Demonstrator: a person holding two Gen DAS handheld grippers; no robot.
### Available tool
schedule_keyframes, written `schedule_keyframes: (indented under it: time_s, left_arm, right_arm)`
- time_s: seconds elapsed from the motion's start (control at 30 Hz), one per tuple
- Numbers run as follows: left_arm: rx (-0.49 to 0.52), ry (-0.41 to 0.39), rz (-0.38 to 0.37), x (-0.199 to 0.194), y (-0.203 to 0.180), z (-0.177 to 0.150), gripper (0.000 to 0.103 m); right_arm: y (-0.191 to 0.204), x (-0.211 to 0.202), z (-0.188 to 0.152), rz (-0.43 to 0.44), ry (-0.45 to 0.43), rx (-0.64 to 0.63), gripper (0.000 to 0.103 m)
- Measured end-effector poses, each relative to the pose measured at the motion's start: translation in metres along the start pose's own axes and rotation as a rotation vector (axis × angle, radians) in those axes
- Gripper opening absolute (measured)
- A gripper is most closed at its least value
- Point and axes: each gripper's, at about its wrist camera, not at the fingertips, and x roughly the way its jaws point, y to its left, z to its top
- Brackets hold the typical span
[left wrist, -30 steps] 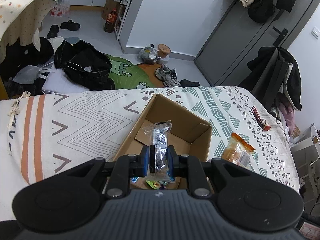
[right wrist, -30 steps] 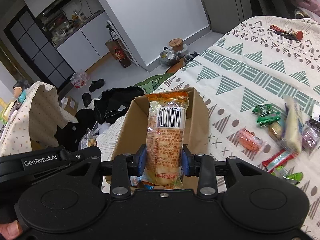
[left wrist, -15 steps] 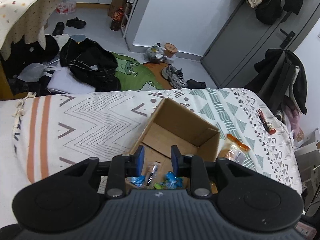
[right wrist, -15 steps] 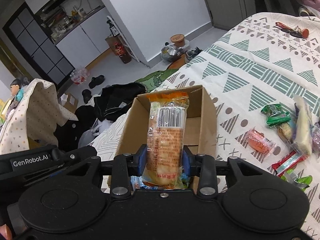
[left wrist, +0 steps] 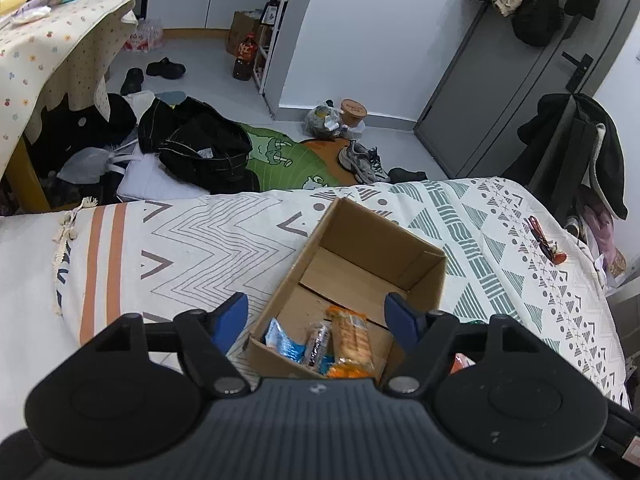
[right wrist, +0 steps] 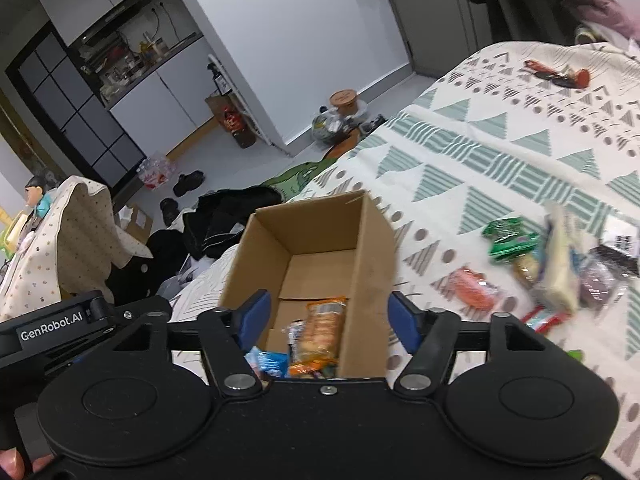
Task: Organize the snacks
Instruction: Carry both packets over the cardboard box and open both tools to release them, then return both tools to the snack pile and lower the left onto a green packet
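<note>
Patterned cream bedspread with grey-green triangles (left wrist: 500, 240) is covering the bed and carrying everything else. Sitting on it is an open brown cardboard box (left wrist: 352, 264), the reference point here. Over the box's near end, the left gripper (left wrist: 316, 314) is hovering with its blue-padded jaws standing wide apart and nothing between them. The right gripper (right wrist: 326, 318) is hanging over the same end, jaws likewise spread and empty.

Inside the box, at its near end, an orange-wrapped biscuit packet (left wrist: 352, 334) is lying lengthwise beside a small clear-wrapped dark snack (left wrist: 318, 340) and a blue wrapper (left wrist: 282, 340).

Right of the box, loose snacks are lying on the bedspread: a long pale packet (right wrist: 558, 264), a green packet (right wrist: 510, 236) and a pink-orange packet (right wrist: 472, 286); this area is motion-blurred.

Beyond the box, near the bed's far right edge, a red-handled object (left wrist: 544, 240) is resting.
</note>
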Motion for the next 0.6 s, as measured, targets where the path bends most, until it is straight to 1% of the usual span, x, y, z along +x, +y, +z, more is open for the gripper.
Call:
schedule_keyframes:
  time_s: [0.13,0.27,0.33,0.4,0.47,0.57,0.6]
  left_arm:
    - [0.018,-0.011,0.009,-0.007,-0.010,-0.009,0.076]
    - [0.039,-0.019,0.007,-0.013,-0.023,-0.019,0.077]
    - [0.052,-0.025,0.017,-0.016,-0.028,-0.023,0.078]
    - [0.061,-0.028,0.016,-0.018,-0.034,-0.028,0.078]
    - [0.068,-0.030,0.022,-0.020,-0.041,-0.033,0.078]
    - [0.083,-0.027,0.038,-0.024,-0.052,-0.042,0.078]
    - [0.088,-0.021,0.037,-0.025,-0.056,-0.044,0.078]
  right_arm:
    - [-0.015,-0.014,-0.001,-0.020,-0.022,0.008,0.073]
    - [-0.029,-0.026,-0.003,-0.046,-0.049,0.016,0.080]
    - [-0.036,-0.032,-0.005,-0.070,-0.067,0.014,0.083]
    - [-0.042,-0.039,-0.007,-0.094,-0.082,0.011,0.089]
    - [-0.049,-0.046,-0.008,-0.112,-0.096,0.008,0.091]
    - [-0.061,-0.059,-0.009,-0.124,-0.105,0.006,0.092]
    - [-0.066,-0.064,-0.008,-0.125,-0.112,0.005,0.094]
